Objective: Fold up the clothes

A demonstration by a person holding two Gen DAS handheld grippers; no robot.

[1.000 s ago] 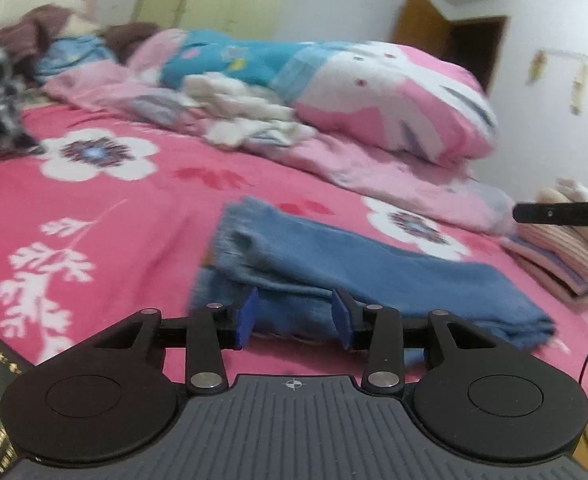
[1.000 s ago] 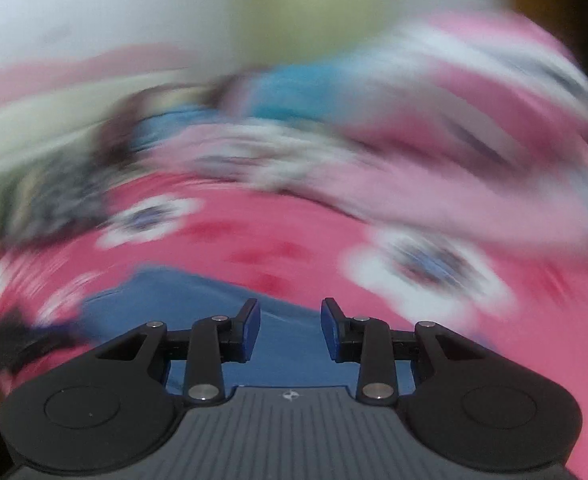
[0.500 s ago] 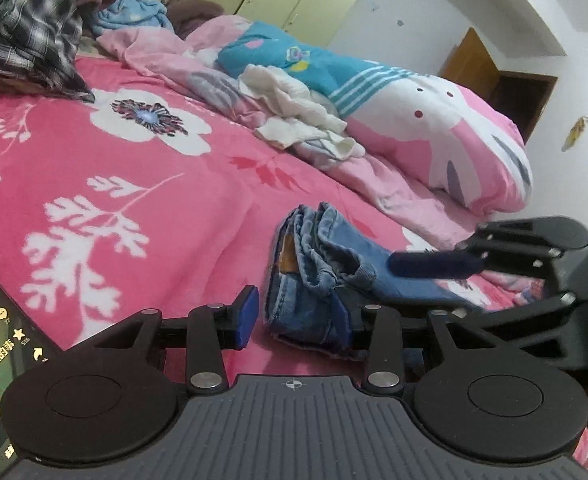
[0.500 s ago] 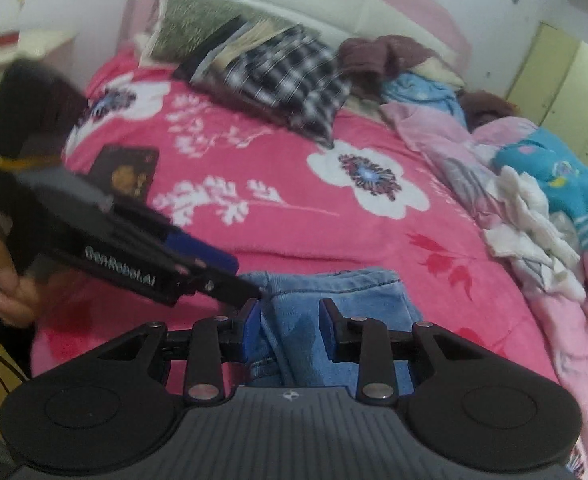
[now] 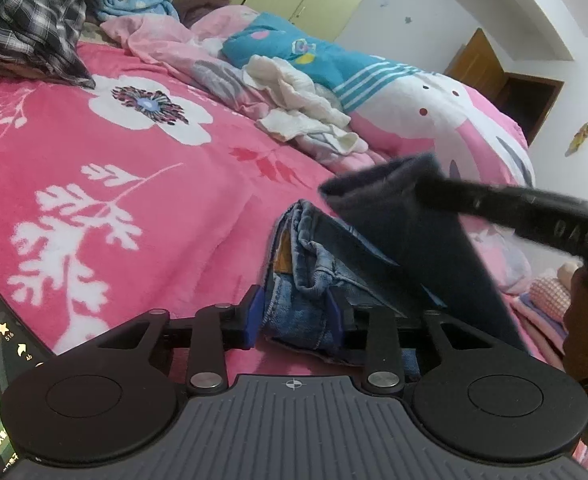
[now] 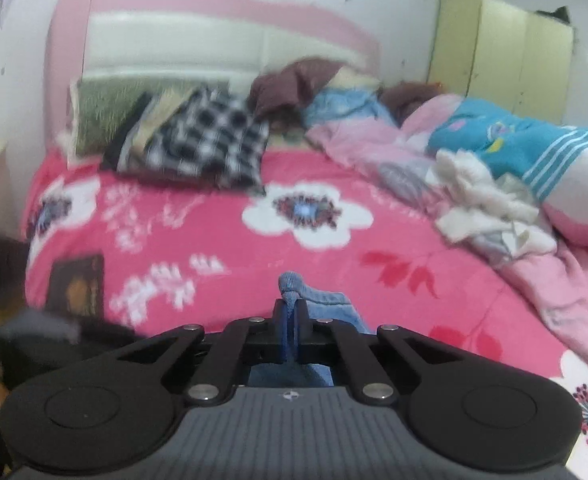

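One pair of folded blue denim jeans (image 5: 314,276) lies on the pink flowered bedspread (image 5: 113,168) at six o'clock, its thick edge between the left gripper's (image 5: 294,314) parted fingers, one layer pinched and lifted by the right gripper (image 6: 289,330).

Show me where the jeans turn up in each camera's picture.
Left wrist view: jeans lower centre, bunched between the open left gripper fingers.
Right wrist view: jeans bottom centre, pinched in the right gripper.
Shared landmark: the white flower on the bedspread.
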